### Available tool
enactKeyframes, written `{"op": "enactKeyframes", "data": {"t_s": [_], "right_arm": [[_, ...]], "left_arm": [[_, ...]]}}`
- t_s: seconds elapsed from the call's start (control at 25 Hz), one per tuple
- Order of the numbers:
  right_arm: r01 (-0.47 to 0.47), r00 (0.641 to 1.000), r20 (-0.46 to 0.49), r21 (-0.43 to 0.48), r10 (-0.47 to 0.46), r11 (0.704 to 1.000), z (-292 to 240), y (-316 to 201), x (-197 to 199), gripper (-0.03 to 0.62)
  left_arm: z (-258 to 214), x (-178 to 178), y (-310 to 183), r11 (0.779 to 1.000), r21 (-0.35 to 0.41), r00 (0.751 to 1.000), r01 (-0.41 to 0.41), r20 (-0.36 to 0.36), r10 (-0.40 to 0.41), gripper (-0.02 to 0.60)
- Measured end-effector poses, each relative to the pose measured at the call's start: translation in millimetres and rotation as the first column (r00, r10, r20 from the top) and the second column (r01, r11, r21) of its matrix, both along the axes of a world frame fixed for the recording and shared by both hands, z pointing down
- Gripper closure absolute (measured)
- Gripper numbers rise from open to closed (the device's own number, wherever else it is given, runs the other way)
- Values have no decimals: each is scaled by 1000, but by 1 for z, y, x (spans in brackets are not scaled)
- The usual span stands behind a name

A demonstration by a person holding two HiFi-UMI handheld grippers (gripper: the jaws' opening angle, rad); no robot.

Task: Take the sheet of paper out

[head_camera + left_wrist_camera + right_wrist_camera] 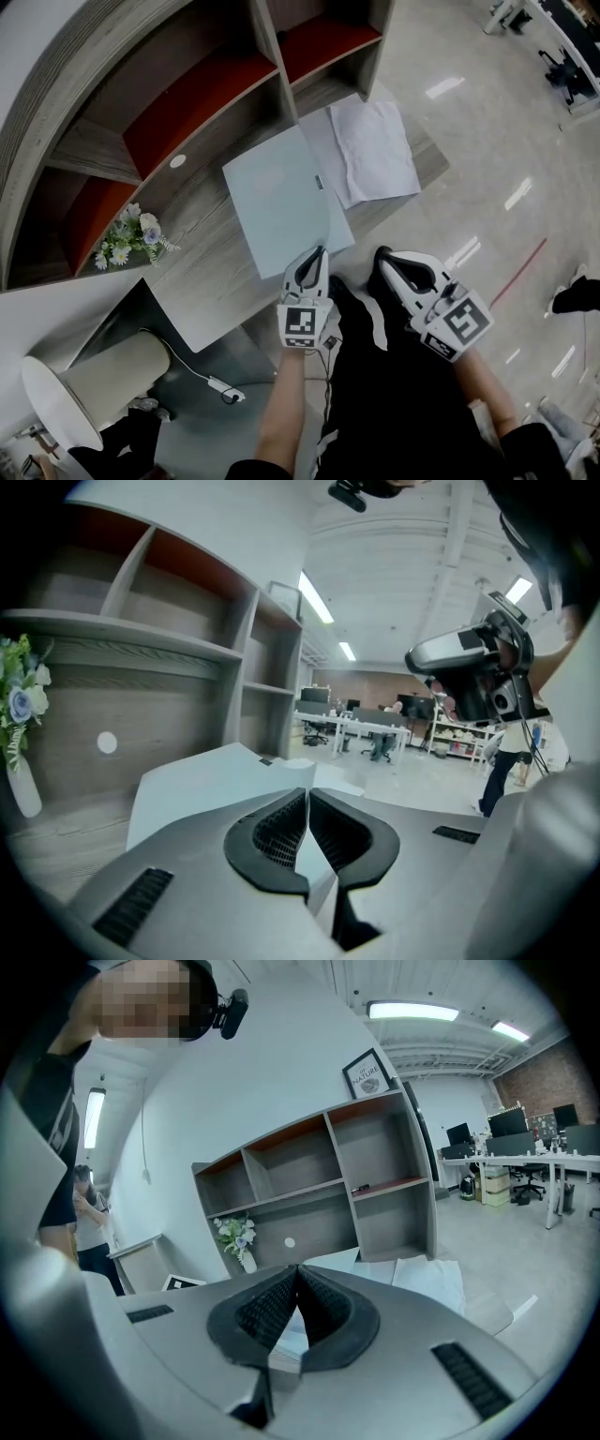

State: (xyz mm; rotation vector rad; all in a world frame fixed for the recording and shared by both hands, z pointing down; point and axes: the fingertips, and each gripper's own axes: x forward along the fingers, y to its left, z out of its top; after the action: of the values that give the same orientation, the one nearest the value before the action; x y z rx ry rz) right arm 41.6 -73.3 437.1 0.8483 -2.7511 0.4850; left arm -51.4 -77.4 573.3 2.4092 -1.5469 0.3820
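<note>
A pale blue-grey folder (277, 192) lies flat on the wooden desk (202, 272), and loose white sheets of paper (375, 150) are spread just beyond its far right side. My left gripper (320, 251) is at the folder's near right edge, its jaws shut, with the folder's thin edge (206, 780) running up into them. My right gripper (381, 253) hovers just right of that corner, off the desk's edge, shut with nothing in it. In the right gripper view the folder (328, 1265) and the white sheets (427, 1274) lie ahead of the closed jaws.
A wood shelf unit with red back panels (216, 84) stands along the desk's far side. A small vase of flowers (131, 234) sits at the left of the desk. A white cylinder (94, 384) and a cable (220, 384) lie on the floor below left.
</note>
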Motion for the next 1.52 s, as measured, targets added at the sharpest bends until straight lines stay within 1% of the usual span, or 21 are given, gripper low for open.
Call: {"op": "enactKeyframes", "data": {"t_s": [0.28, 0.4, 0.6, 0.76, 1.08, 1.32, 1.44, 1.52], "right_arm": [[9, 1000, 9, 22, -9, 1000, -9, 5, 0, 580], [7, 1000, 10, 29, -7, 1000, -13, 6, 1, 580], [4, 1000, 10, 42, -4, 999, -19, 6, 3, 580], [5, 1000, 17, 60, -6, 998, -24, 6, 1, 580], [23, 999, 21, 92, -25, 996, -37, 5, -8, 580], [47, 999, 14, 110, -49, 993, -44, 4, -19, 581], [67, 998, 9, 119, -68, 991, -47, 3, -28, 580], [81, 997, 2, 123, -82, 989, -49, 3, -35, 580]], "left_arm": [[-28, -17, 6, 996, 29, 993, 87, -78, -85, 563], [-36, -24, 10, 991, 27, 982, 131, -137, -126, 563], [-47, -41, 15, 978, 15, 957, 208, -211, -200, 561], [-57, -57, 20, 962, 10, 928, 274, -267, -262, 562], [-67, -86, 37, 924, -21, 859, 382, -360, -364, 562], [-77, -111, 51, 875, -17, 809, 485, -373, -455, 563], [-78, -122, 58, 853, -25, 780, 521, -393, -488, 563], [-79, -130, 64, 838, -36, 756, 544, -413, -508, 563]]}}
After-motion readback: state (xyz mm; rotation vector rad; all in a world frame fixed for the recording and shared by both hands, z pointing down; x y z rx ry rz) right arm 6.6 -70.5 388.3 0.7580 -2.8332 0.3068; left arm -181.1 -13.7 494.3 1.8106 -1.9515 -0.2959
